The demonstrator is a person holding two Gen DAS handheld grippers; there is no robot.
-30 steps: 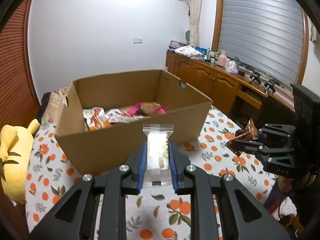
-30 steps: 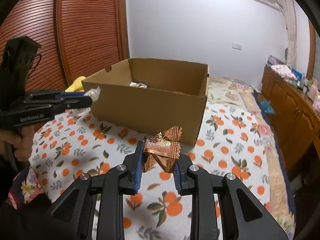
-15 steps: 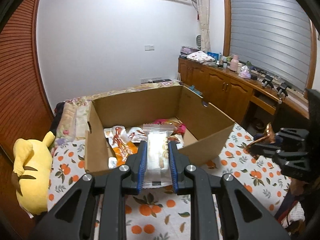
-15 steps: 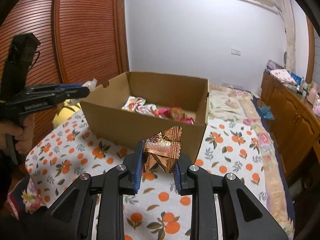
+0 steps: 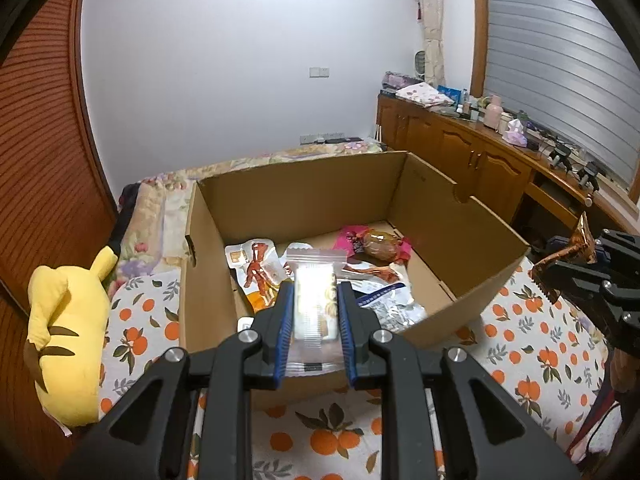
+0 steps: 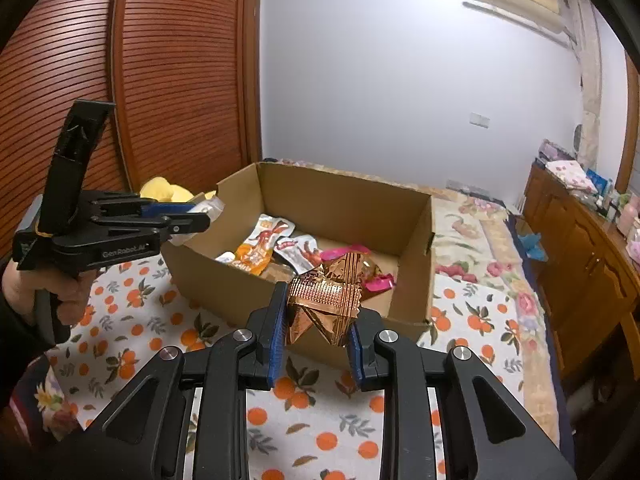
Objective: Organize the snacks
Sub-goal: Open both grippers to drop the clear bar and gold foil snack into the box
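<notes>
An open cardboard box [image 5: 304, 200] [image 6: 344, 200] stands on the orange-print cloth and holds several snack packets [image 5: 260, 268] [image 6: 260, 248]. My left gripper [image 5: 314, 312] is shut on a clear-wrapped pale snack bar [image 5: 314, 300] and holds it over the box's near wall; it also shows in the right wrist view [image 6: 200, 216]. My right gripper [image 6: 318, 320] is shut on a crinkled copper foil packet [image 6: 328, 300], held above the near wall of the box; it also shows at the right of the left wrist view [image 5: 576, 256].
A yellow plush toy [image 5: 68, 320] lies left of the box. The orange-print cloth [image 5: 320, 440] covers the surface around the box. A wooden cabinet [image 5: 480, 160] with clutter runs along the right wall. A slatted wooden door [image 6: 160, 80] is at the left.
Both grippers have risen and moved toward the box with their snacks; the box's inside now shows from above in both views.
</notes>
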